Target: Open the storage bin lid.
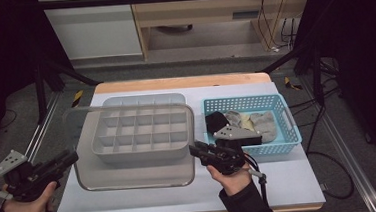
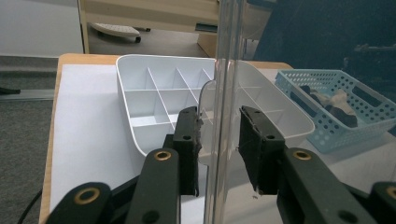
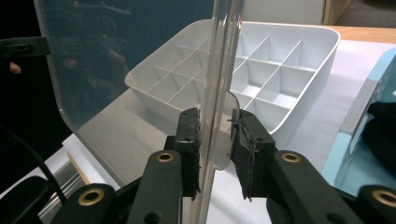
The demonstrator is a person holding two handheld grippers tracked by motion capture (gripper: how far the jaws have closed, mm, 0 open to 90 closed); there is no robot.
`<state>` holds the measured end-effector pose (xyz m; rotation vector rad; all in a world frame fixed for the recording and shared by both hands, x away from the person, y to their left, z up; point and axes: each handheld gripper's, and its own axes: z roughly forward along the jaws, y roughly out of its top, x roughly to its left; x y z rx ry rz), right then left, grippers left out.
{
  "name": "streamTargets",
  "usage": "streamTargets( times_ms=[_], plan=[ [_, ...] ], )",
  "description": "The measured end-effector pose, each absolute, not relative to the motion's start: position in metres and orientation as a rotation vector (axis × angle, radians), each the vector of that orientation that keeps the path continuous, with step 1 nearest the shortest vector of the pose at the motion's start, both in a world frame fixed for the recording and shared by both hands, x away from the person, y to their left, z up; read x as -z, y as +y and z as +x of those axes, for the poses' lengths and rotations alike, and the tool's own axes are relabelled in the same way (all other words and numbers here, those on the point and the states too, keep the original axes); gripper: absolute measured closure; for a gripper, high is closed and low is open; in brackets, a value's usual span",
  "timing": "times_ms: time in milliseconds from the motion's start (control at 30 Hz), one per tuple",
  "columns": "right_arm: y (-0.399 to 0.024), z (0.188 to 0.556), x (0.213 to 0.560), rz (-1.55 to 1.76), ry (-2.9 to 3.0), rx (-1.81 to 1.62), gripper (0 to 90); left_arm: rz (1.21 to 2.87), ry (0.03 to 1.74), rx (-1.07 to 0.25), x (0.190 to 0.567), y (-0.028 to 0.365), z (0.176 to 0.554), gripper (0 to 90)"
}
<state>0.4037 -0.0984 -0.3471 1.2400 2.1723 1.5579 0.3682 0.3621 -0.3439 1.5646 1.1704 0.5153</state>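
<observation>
The table [image 1: 291, 179] carries a pale, matt sheet over a wooden top whose far edge shows as a bare strip; it stands on a grey floor between dark frame rails, with light wooden furniture and trailing cables behind. A white plastic organiser tray [image 1: 143, 134], rounded at its corners and divided by thin walls into a grid of small square compartments, sits at the middle of the sheet. A clear, rigid plastic lid [image 1: 131, 176], flat with rounded corners and a raised rim, is held above and around the tray, tilted, its near edge towards the person; it is glossy and reflects the dark surroundings. The left gripper [image 2: 219, 140] stands at the lid's left edge, its black jaws set either side of the rim with a gap showing at the right pad; whether the pads press cannot be told. The right gripper [image 3: 215, 140] stands at the lid's right edge, its left pad against the sheet of plastic and the other close beside it; a firm clamp cannot be confirmed. A light blue perforated basket [image 1: 287, 124], holding dark and grey fabric items [image 1: 242, 121], sits just right of the tray.
</observation>
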Motion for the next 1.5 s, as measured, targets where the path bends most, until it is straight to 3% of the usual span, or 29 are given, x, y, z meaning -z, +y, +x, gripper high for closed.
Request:
streamTargets(
  times_ms=[633,1500],
  plan=[
    [-0.108,0.374,0.375,1.256,2.239,-1.522,73.6,1.608,1.231,-0.424,0.388,0.356,0.338,67.6],
    [-0.099,0.365,0.433,1.374,2.383,-1.381,72.3,1.669,1.354,-0.358,0.437,0.356,0.322,66.9]
  ],
)
